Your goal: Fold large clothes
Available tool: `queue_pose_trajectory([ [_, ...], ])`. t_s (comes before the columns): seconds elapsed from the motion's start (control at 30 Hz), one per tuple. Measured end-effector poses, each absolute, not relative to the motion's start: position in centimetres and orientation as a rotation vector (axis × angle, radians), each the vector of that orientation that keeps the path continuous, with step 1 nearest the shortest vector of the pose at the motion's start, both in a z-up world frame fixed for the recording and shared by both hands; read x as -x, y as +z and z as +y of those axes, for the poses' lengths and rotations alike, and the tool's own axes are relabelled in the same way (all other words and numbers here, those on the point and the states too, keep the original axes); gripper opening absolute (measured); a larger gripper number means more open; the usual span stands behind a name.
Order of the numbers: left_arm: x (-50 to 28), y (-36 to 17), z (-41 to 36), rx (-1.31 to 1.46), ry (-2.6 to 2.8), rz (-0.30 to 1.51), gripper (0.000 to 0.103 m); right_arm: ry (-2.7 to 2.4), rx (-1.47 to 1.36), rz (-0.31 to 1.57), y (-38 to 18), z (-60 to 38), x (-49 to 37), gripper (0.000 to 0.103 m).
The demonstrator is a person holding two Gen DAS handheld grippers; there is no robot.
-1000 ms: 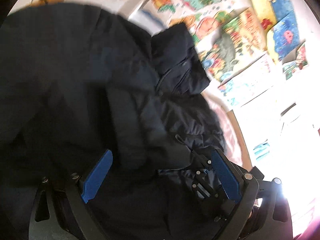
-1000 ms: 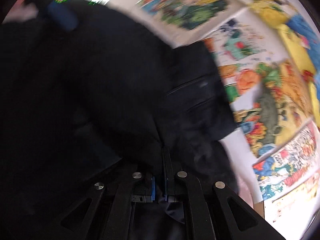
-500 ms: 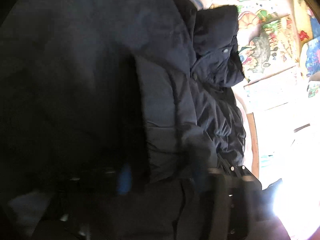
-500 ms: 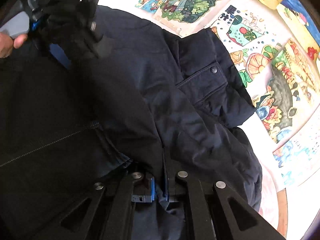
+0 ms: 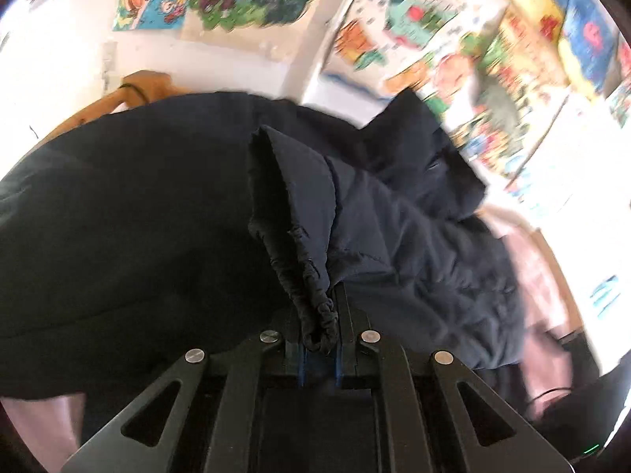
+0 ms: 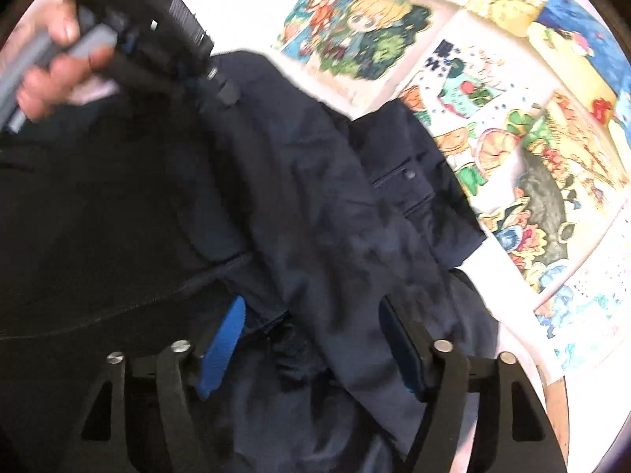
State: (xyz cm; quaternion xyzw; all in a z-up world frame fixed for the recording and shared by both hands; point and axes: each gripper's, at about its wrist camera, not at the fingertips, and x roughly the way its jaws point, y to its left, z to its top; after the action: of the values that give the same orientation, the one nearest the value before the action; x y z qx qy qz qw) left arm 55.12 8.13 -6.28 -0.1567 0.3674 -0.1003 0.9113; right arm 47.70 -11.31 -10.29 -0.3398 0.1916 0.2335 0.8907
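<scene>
A large dark navy padded jacket point(image 5: 165, 213) fills both views, lying on a surface by a wall. My left gripper point(image 5: 320, 315) is shut on the gathered elastic cuff of a sleeve point(image 5: 299, 213) and holds it up over the jacket body. In the right wrist view the left gripper point(image 6: 213, 79) shows at the upper left, in a bare hand, pinching the jacket point(image 6: 315, 205). My right gripper point(image 6: 311, 335) is open, its blue pads point(image 6: 223, 339) spread to either side of a fold of the jacket. A snap pocket point(image 6: 406, 181) lies to the right.
Colourful cartoon posters point(image 6: 512, 138) cover the white wall behind and to the right point(image 5: 453, 51). A wooden chair back point(image 5: 134, 86) stands at the far left. Pink cloth point(image 5: 528, 268) lies under the jacket at the right.
My left gripper was open a second ago and has shut on the sleeve cuff and lifted it. My right gripper was shut on the jacket and has opened, letting the fold go.
</scene>
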Motion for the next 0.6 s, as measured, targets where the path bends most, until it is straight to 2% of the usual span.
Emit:
queue_pose_trajectory([
  [0.03, -55.5, -7.1, 8.3, 0.317, -0.184, 0.782, 0.008, 0.451, 0.693, 0.379, -9.7, -11.9, -48.0, 0.083],
  [0.17, -56.6, -10.2, 8.2, 0.288, -0.143, 0.859, 0.008, 0.316, 0.556, 0.45, -9.3, -15.3, -51.7, 0.084],
  [0.37, -57.5, -12.3, 7.3, 0.254, -0.123, 0.902, 0.009, 0.254, 0.358, 0.716, -13.8, -19.5, -57.8, 0.084],
  [0.6, -57.4, -13.6, 6.9, 0.254, -0.118, 0.892, 0.012, 0.255, 0.341, 0.774, -16.7, -19.2, -59.5, 0.087],
])
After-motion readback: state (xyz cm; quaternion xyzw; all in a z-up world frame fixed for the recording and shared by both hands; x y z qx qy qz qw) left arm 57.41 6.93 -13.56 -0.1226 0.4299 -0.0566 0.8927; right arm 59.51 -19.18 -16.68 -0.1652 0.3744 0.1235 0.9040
